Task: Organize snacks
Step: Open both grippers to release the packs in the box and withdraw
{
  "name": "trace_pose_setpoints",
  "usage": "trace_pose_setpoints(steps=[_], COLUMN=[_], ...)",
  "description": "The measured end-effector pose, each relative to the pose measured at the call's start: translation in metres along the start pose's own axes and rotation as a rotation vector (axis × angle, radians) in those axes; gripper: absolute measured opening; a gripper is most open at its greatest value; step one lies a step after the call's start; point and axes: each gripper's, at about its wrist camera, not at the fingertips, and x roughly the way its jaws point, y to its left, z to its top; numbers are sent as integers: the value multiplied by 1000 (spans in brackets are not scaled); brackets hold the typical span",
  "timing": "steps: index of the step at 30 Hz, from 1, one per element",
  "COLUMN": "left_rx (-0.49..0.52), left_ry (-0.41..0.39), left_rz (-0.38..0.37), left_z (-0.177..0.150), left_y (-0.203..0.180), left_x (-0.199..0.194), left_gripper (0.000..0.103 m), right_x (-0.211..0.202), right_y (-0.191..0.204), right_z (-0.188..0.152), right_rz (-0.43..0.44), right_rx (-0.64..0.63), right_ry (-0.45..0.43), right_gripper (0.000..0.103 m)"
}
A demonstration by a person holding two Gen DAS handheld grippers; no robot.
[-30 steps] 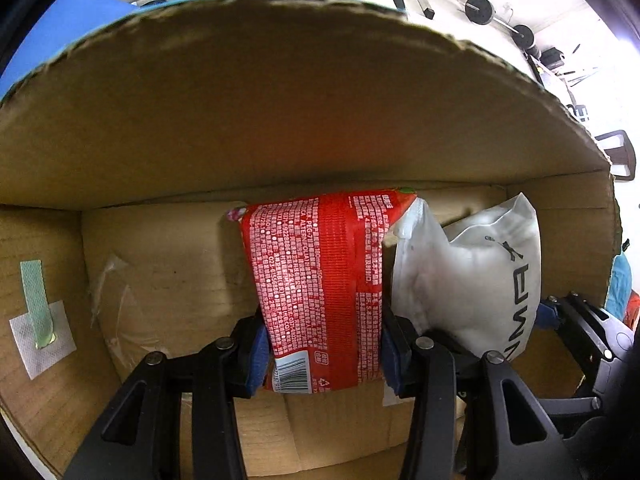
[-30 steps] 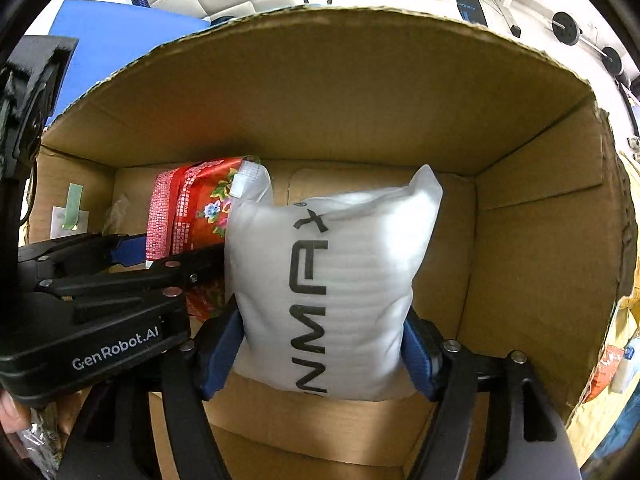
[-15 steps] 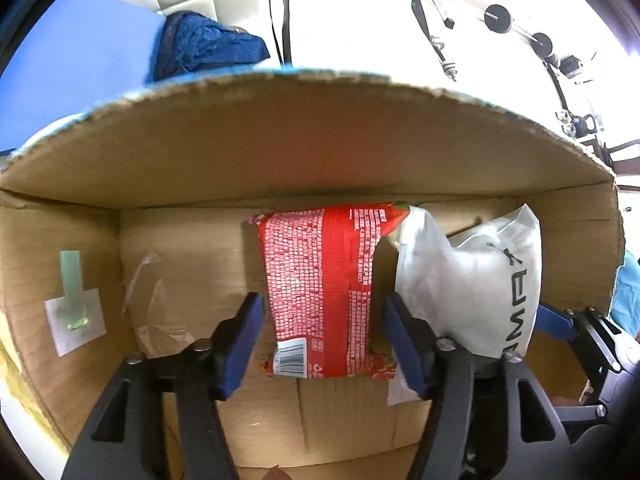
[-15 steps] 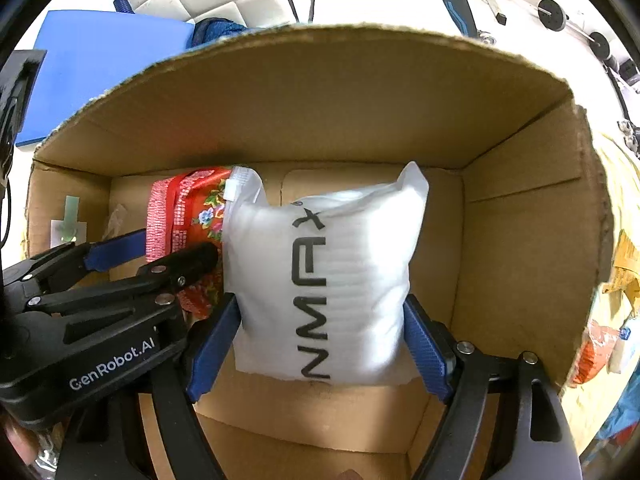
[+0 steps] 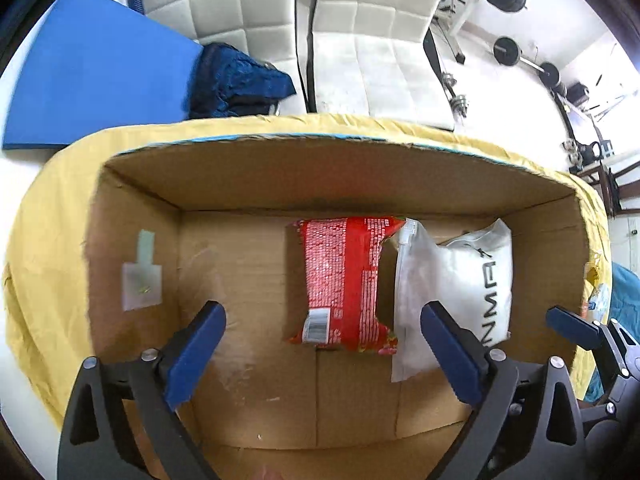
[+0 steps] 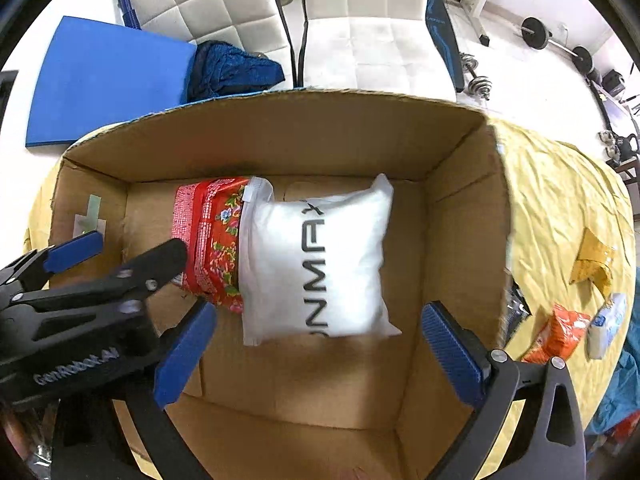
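A red snack packet (image 5: 344, 280) lies on the floor of an open cardboard box (image 5: 320, 168), with a white pouch (image 5: 456, 280) lettered in black touching its right side. My left gripper (image 5: 324, 354) hovers above them, open and holding nothing. In the right wrist view the same red packet (image 6: 212, 240) and white pouch (image 6: 320, 260) lie side by side in the box (image 6: 464, 216). My right gripper (image 6: 316, 354) is open above the pouch, apart from it. The left gripper's black body fills the lower left of that view.
The box stands on a yellow cloth (image 6: 560, 208). To its right lie an orange packet (image 6: 556, 336), a yellow packet (image 6: 592, 264) and a small blue-white pack (image 6: 608, 324). Beyond are white padded chairs (image 5: 372, 40), a blue mat (image 5: 92, 80) and weights (image 5: 528, 60).
Both grippers opened and let go of their packs, then pulled back up and out of the box. The red packet and white pouch now lie on the box floor.
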Motion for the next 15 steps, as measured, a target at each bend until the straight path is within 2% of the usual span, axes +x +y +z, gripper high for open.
trace_pose_setpoints(steps=[5,15], left_rx=[-9,8], left_ry=[-50,-180], left_rz=[-2,50], left_z=[-18,-76], left_y=[9,-1], left_x=[-22,-79], left_gripper=[100,100], right_x=[-24,-84], right_y=[1,-7], right_z=[-21,-88], right_rz=[-10,-6], right_rx=[-8,2], right_ry=[-39,-142], right_gripper=[103,103])
